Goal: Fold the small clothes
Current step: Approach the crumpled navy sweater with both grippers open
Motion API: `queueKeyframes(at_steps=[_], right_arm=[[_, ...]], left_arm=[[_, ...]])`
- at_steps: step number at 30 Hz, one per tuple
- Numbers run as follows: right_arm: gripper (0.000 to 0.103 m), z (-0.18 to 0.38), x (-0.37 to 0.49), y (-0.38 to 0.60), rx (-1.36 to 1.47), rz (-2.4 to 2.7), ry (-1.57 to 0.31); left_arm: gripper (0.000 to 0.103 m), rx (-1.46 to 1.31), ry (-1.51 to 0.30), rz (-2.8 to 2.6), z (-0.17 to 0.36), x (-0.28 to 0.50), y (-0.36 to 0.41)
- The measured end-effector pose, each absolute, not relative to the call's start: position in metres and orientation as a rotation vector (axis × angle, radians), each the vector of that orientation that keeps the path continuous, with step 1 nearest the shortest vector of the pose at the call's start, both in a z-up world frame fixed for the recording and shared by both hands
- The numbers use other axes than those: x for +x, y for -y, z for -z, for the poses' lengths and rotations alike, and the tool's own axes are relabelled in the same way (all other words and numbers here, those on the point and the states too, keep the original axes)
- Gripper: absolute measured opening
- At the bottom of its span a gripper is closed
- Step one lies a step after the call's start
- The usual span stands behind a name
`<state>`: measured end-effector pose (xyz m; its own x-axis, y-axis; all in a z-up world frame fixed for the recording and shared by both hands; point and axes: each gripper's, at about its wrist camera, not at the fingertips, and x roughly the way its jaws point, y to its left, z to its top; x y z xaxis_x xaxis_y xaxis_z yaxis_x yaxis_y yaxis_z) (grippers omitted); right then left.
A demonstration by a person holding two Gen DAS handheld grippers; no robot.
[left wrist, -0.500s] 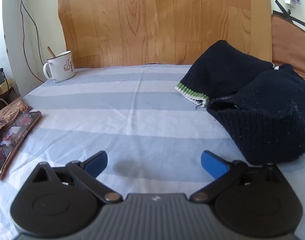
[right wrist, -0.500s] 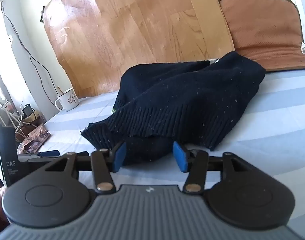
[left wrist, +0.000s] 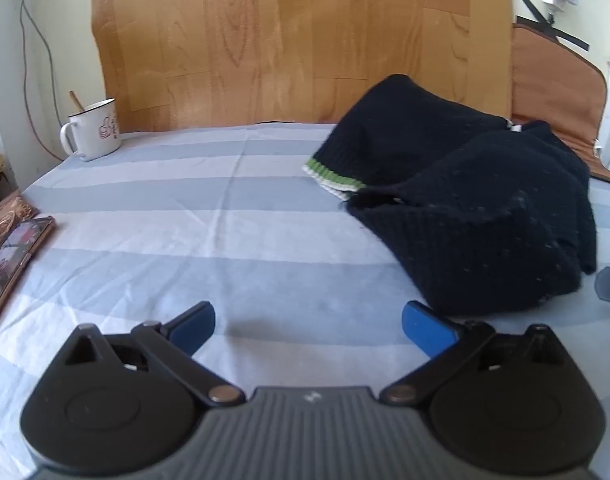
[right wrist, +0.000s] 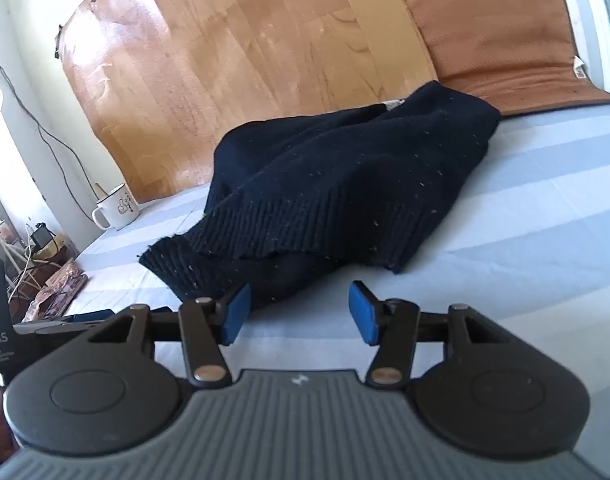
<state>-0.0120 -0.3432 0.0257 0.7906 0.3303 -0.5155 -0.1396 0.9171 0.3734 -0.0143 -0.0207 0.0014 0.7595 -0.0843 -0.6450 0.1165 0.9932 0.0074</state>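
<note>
Sweater point(left wrist: 465, 208) hem lies just beyond spread right gripper point(right wrist: 299, 314) fingers point(right wrist: 363, 312).

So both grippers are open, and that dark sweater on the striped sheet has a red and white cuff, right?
Not quite: the cuff is green and white, as the left wrist view shows. The rest holds: the left gripper and right gripper are both open, and the dark sweater lies on the striped sheet.

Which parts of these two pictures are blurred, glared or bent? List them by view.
Left wrist view: far rim of the striped blue-and-white sheet bows from fisheye; black knitted sweater edges are soft; a faint shadow lies between the left tool tips. Right wrist view: sun glare washes the wood-grain wall panel; right tool sharp.
</note>
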Motion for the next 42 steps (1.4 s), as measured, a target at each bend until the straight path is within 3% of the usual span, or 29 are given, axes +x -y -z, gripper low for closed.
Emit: queueKeyframes(at_steps=[20, 31, 42], right_arm=[[0.061, -0.006, -0.022, 0.355, 0.414, -0.158, -0.642], [0.08, -0.003, -0.024, 0.347, 0.398, -0.168, -0.61], [0.088, -0.002, -0.025, 0.343, 0.413, -0.173, -0.597]], left_arm=[[0.103, 0.074, -0.703, 0.123, 0.005, -0.017, 0.031], [0.103, 0.075, -0.703, 0.125, 0.006, -0.017, 0.033], [0.103, 0.074, -0.702, 0.127, 0.006, -0.017, 0.034]])
